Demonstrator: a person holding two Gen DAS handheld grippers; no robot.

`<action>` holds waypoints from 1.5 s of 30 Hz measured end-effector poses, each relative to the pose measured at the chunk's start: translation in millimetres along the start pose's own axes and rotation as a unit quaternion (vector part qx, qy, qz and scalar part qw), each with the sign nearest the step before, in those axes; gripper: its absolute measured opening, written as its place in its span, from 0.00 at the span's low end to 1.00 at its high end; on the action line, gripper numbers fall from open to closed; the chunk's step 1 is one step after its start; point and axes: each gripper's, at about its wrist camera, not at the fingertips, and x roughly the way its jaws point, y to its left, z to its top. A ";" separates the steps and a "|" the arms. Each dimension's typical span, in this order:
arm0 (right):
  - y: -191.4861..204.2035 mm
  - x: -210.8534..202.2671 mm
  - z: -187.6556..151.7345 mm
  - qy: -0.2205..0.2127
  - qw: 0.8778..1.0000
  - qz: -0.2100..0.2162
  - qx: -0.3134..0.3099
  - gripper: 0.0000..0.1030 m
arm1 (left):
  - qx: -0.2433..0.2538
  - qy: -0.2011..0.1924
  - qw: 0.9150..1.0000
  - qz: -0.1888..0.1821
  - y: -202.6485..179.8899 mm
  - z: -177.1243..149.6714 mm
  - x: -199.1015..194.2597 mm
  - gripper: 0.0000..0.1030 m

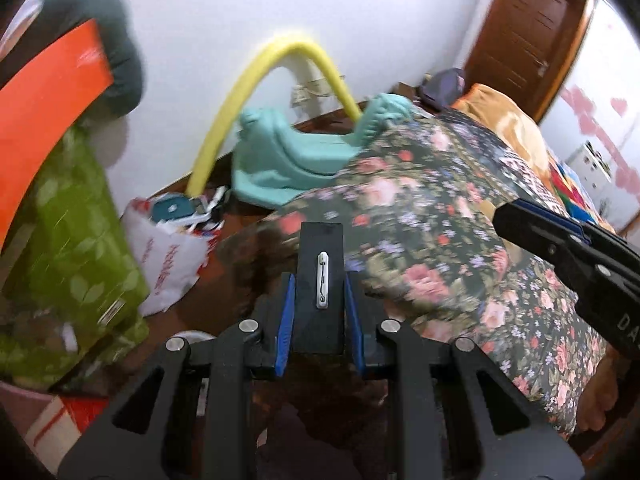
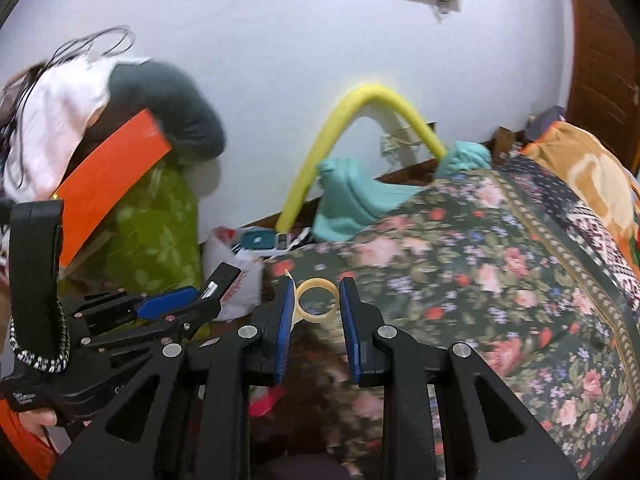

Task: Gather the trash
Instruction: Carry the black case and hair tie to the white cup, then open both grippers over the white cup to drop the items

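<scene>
My left gripper [image 1: 320, 277] is shut on a flat black case [image 1: 322, 304] with a small white clip on its face. It is held upright between the blue pads. In the right wrist view the same gripper [image 2: 208, 298] sits low on the left, with the black case [image 2: 223, 275] sticking out of it. My right gripper [image 2: 317, 280] is shut on a pale yellow tape ring [image 2: 316, 301], and its fingers [image 1: 520, 220] enter the left wrist view from the right. A white plastic bag [image 1: 168, 256] [image 2: 236, 268] with scraps in it lies on the brown floor beside the bed.
A bed under a dark floral blanket [image 1: 440, 208] [image 2: 480, 272] fills the right side. By the wall stand a teal plastic toy [image 1: 280, 160], a bent yellow foam tube [image 1: 224, 120] and a green leaf-print cover [image 1: 76, 240] with an orange board [image 1: 44, 120]. A brown door [image 1: 524, 28] is far right.
</scene>
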 end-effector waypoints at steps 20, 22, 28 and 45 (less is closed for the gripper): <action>154.2 96.5 -24.3 0.103 0.985 0.093 -0.106 0.21 | -0.105 0.054 0.991 0.060 156.9 -82.5 -4.1 0.23; 163.0 106.8 -29.6 0.116 0.982 0.098 -0.111 0.21 | -0.110 0.065 0.990 0.062 166.5 -90.2 3.1 0.23; 184.4 146.7 -47.0 0.163 0.973 0.111 -0.117 0.21 | -0.137 0.104 0.983 0.066 200.1 -115.6 31.4 0.23; 201.2 214.3 -50.3 0.249 0.957 0.131 -0.069 0.54 | -0.193 0.144 0.968 0.068 243.4 -129.9 79.4 0.41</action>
